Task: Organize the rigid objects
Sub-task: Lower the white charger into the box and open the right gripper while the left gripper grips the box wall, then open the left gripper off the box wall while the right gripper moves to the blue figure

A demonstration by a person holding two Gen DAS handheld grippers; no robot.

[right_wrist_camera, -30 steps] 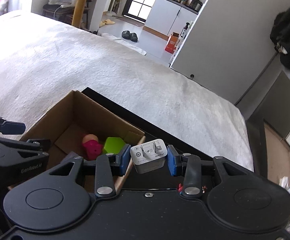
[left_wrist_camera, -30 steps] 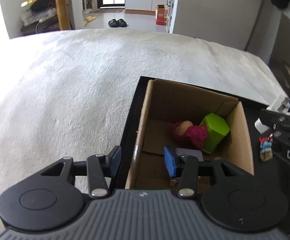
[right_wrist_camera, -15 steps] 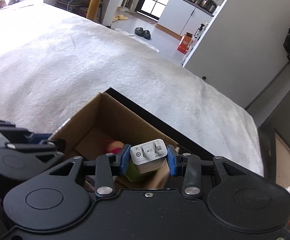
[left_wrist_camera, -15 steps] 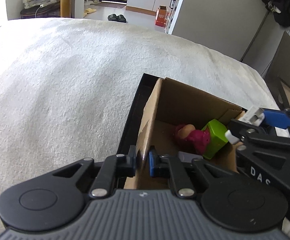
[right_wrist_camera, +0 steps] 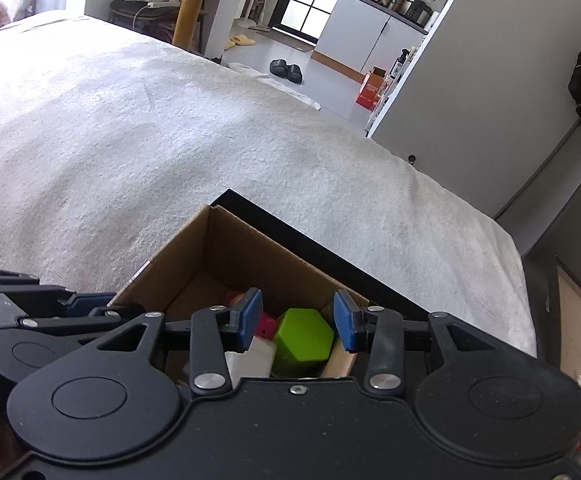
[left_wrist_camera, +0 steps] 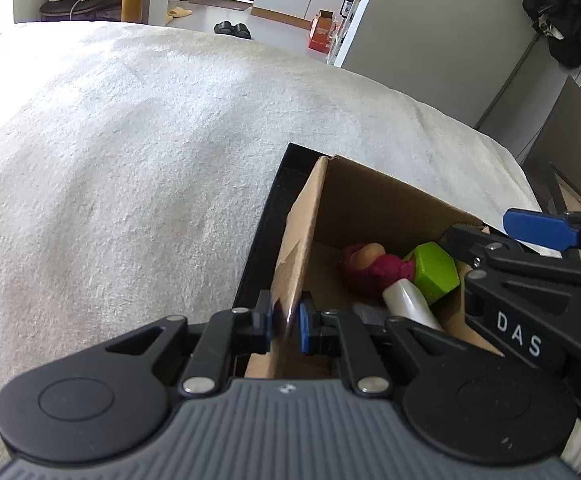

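A cardboard box (left_wrist_camera: 354, 208) stands in a black tray (left_wrist_camera: 266, 224) on a white bed cover. My left gripper (left_wrist_camera: 284, 322) is shut on the box's left wall. Inside lie a green hexagonal block (left_wrist_camera: 436, 270), a pink toy figure (left_wrist_camera: 370, 266) and a white charger plug (left_wrist_camera: 406, 304). My right gripper (right_wrist_camera: 296, 320) is open and empty just above the box, over the green block (right_wrist_camera: 302, 340) and the white charger (right_wrist_camera: 252, 358). It also shows in the left wrist view (left_wrist_camera: 542, 232).
The white bed cover (right_wrist_camera: 130, 128) spreads far left and behind the box. A grey wall panel (right_wrist_camera: 470, 80) stands beyond the bed. A flat cardboard piece (right_wrist_camera: 578, 328) lies at the right. Slippers (right_wrist_camera: 286, 70) sit on the floor.
My right gripper has opened and the white charger has dropped into the box. My left gripper has closed tighter on the box's left wall.
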